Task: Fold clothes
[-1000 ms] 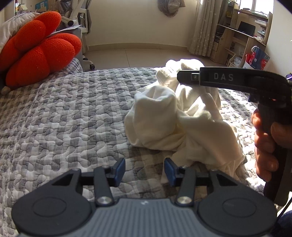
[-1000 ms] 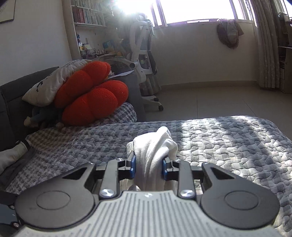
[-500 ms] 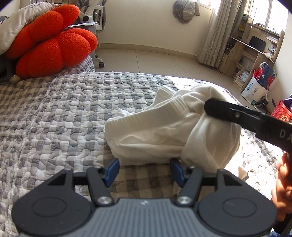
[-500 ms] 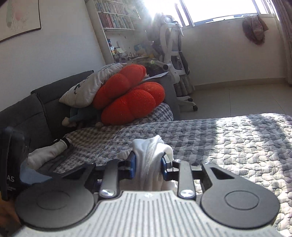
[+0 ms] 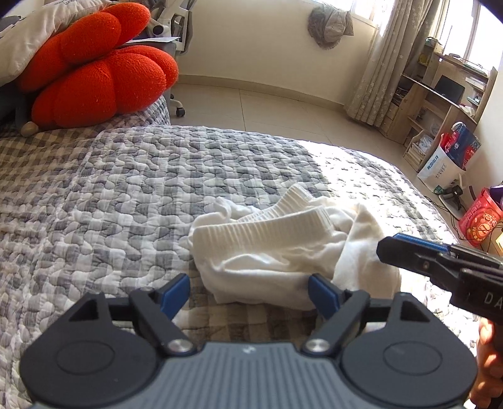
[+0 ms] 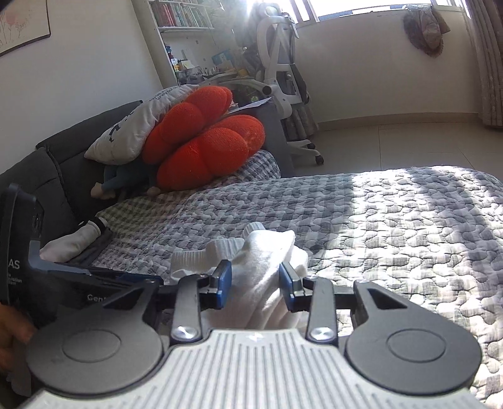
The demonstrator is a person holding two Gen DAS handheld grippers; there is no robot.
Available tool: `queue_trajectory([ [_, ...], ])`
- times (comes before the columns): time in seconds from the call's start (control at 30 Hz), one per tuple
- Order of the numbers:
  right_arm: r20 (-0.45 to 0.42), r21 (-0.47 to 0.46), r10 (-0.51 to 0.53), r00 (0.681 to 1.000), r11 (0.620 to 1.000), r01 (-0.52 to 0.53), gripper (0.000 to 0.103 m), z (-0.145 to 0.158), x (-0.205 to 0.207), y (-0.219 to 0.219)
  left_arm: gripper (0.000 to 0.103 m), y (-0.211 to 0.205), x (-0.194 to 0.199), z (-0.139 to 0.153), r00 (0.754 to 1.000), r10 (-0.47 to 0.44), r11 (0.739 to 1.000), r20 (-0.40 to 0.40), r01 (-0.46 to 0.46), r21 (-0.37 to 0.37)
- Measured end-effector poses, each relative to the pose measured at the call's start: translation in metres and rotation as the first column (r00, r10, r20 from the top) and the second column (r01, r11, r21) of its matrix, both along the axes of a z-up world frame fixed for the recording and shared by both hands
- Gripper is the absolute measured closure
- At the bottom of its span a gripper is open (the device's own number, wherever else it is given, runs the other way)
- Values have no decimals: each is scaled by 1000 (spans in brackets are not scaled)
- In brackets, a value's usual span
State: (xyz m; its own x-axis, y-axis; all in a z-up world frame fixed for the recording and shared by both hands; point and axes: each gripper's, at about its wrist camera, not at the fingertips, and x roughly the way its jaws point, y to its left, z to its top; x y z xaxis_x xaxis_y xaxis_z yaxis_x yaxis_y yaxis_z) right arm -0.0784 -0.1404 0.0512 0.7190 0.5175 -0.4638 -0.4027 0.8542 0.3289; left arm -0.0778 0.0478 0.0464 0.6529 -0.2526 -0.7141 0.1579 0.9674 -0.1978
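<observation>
Now the white garment point(image 5: 283, 251) lies crumpled on the quilt point(image 5: 125, 195) at about five o'clock, and because the left gripper point(image 5: 250, 291) has just opened wide and empty while the right gripper point(image 6: 255, 280) has just loosened around a fold, the cloth risks slipping out and bunching again.

Harsh window point(image 6: 361, 8) glare, sunlit quilt point(image 6: 408, 204), sharp focus, fisheye-bent edges.
</observation>
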Motion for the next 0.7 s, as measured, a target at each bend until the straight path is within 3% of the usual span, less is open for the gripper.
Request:
queue_trajectory([
  [0.03,-6,0,-5,1000,1000,5,49,0,1,1,15,0,1,-1,1000,-1,1000,-4,1,-8],
  [0.23,-39,-30,-59,997,998,58,28,-6,5,1,1,0,3,2,1000,12,1000,12,-12,-21],
  [0.47,-47,-23,-96,994,995,95,12,-9,7,-2,1,11,8,-1,999,40,995,35,-37,-95],
  [0.57,-61,3,-110,992,994,110,11,-9,9,-4,1,10,6,-4,998,20,993,61,-13,-119],
  [0.7,-96,-10,-122,988,993,121,16,-14,13,-4,3,9,8,-13,995,62,987,84,-49,-151],
])
